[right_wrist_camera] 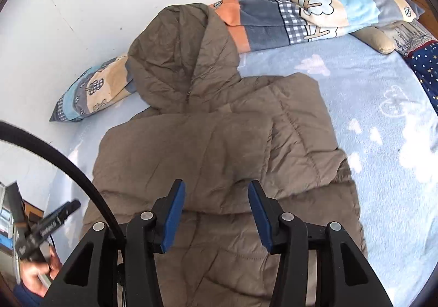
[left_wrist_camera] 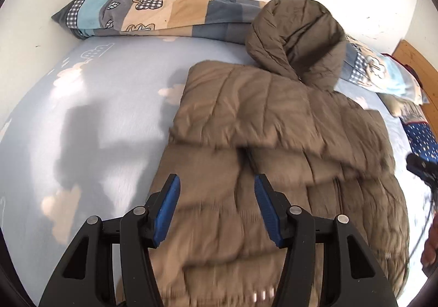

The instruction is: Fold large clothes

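Both tools hang released, gripping nothing: the left tool and right tool over the brown puffer jacket, sleeves folded across, hood toward twelve o'clock, on the bed.

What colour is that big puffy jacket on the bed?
The jacket is a plain olive-brown, clearest in the right wrist view.
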`<state>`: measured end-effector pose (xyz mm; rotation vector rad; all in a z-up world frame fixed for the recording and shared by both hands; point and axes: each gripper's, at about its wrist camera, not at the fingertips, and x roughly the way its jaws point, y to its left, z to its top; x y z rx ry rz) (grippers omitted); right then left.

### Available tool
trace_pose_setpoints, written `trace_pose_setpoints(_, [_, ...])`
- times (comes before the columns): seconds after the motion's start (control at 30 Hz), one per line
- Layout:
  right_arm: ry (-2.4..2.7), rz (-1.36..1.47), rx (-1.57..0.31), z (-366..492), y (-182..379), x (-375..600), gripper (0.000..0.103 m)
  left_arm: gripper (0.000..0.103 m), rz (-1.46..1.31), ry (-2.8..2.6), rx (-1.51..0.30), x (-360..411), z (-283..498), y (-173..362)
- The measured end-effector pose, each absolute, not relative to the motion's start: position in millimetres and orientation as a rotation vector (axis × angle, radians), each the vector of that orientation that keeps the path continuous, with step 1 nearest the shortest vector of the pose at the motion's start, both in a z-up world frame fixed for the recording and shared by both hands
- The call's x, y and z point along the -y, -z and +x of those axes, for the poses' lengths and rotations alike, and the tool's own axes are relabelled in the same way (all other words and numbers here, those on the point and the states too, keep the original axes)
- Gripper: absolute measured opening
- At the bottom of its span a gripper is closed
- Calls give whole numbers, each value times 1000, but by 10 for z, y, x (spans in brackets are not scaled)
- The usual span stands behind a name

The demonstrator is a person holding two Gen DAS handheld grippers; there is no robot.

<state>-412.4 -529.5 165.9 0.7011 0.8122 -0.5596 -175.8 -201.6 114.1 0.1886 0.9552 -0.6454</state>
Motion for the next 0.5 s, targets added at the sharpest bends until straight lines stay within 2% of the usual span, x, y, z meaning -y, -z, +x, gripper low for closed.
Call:
trace_pose_setpoints(0.2, [516,677,-918,-4205,-1674,4822,52,56,194,710,-986,1714,-2323,-1020])
trace_pose_setpoints(0.5, [583,721,-1036,-4695,-1393,4251,54,59,251,710,-1091,1841,-2433,-650])
